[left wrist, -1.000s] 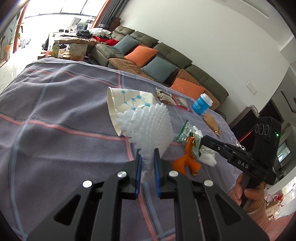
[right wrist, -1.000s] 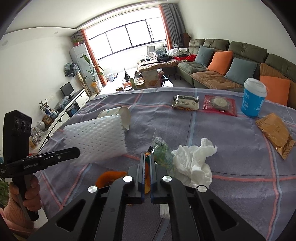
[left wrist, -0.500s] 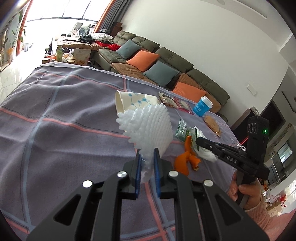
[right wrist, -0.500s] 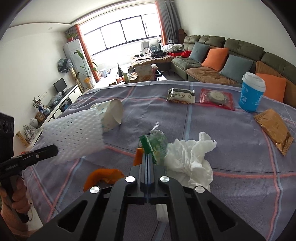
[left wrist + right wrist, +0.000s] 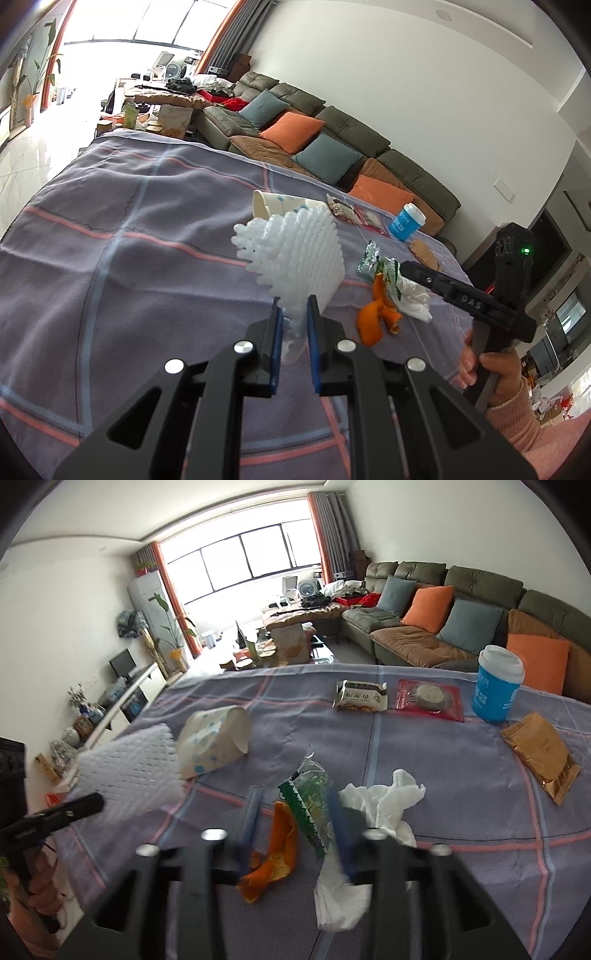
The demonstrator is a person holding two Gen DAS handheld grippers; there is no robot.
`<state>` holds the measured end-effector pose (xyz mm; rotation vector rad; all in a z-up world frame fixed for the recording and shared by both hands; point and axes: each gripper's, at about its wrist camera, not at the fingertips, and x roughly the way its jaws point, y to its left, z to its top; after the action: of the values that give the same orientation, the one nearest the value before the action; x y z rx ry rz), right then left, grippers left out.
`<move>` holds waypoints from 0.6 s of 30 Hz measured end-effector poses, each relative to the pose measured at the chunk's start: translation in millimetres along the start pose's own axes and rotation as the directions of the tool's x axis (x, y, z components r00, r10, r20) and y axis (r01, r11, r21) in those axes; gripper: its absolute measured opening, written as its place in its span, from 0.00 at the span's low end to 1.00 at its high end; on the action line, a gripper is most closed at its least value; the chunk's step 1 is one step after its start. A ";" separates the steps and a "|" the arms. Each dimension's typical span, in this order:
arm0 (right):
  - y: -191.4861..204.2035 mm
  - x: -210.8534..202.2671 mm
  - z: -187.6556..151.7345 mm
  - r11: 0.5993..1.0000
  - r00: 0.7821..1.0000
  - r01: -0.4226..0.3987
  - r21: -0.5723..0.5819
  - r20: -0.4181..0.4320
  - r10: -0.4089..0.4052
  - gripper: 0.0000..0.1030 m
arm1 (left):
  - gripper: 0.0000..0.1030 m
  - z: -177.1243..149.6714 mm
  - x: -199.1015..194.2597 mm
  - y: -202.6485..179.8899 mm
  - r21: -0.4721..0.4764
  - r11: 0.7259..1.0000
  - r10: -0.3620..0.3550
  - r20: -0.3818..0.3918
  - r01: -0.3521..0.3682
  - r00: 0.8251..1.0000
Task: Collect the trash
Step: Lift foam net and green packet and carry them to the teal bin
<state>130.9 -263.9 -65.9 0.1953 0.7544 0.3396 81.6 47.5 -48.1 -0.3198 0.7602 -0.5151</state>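
Right gripper (image 5: 291, 823) jaws now spread wide apart, green wrapper (image 5: 308, 805) released between them, lying against orange peel (image 5: 275, 853).

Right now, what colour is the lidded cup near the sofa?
Blue with a white lid; the cup shows best in the right wrist view.

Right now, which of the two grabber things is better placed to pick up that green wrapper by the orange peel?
The right gripper. Its jaws are spread open with the green wrapper between them, above the orange peel. The left gripper is shut on the white foam net, so it looks occupied.
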 end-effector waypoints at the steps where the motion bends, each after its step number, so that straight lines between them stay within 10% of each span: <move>1: 1.5 4.8 0.1 1.000 1.000 0.010 -0.006 -0.007 -0.010 0.41 | 0.13 -0.8 -0.9 0.5 -0.003 1.000 0.003 0.001 -0.003 1.000; 7: -7.2 16.3 1.1 0.999 0.999 0.045 0.022 -0.024 -0.045 0.06 | 0.13 -4.3 -10.9 7.4 -0.012 1.000 0.025 0.013 -0.025 1.000; 18: 14.2 -26.6 17.3 1.000 0.991 -0.016 -0.016 0.132 0.018 0.04 | 0.13 -6.6 -40.1 18.1 -0.024 0.998 0.054 0.067 -0.053 0.996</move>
<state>121.7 -261.4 -32.5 0.2085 0.6194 0.3447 58.3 84.0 -37.9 -0.3347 0.7072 -0.4436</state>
